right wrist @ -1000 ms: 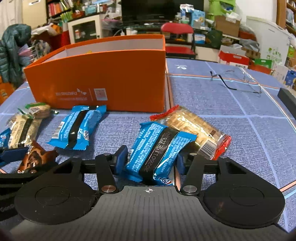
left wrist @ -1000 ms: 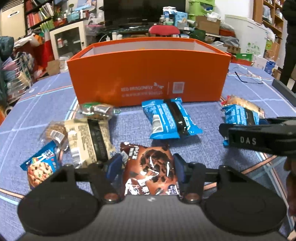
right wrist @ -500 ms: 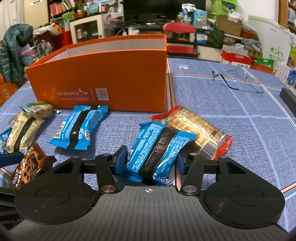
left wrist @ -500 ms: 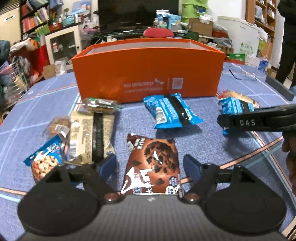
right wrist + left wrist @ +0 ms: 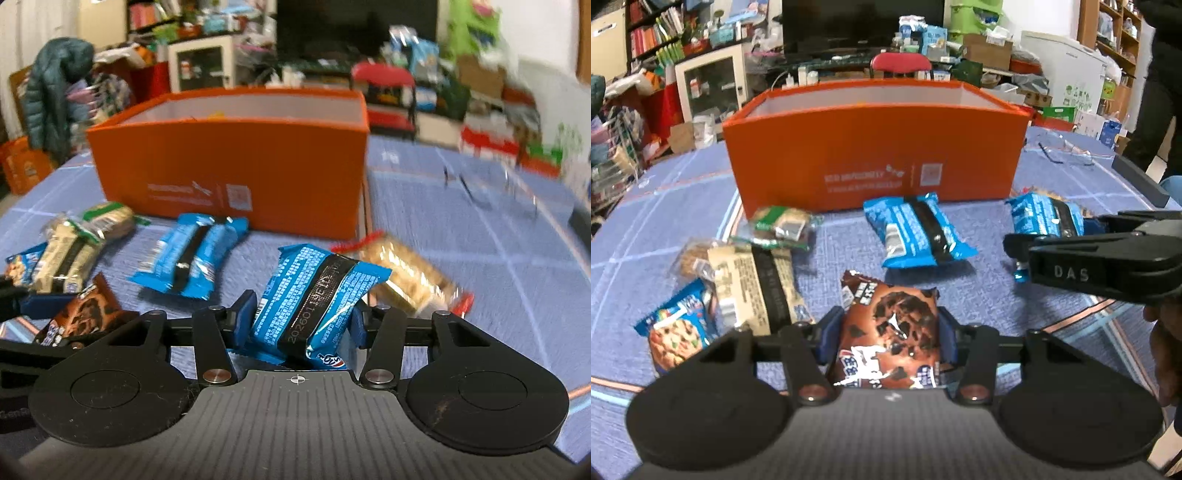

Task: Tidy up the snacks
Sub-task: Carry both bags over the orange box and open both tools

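**A:** How far along is the tidying?

**B:** Early, I'd judge; nearly all the snacks lie on the blue tablecloth, in front of the orange box; something yellow shows just over its rim in the right view, too blurred to name.

**A:** Left to right, what's there?

**B:** A cookie packet; a cream packet overlapping it; a green-edged one behind; then the left gripper, jaws just closed, clenched on the brown cookie packet; a loose blue packet; the right gripper, jaws just tightened, grasping another blue packet; a cracker pack just beside it.

**A:** Anything in the way?

**B:** The box's near wall stands between both packets and the inside; each must clear it; spectacles lie well off right.
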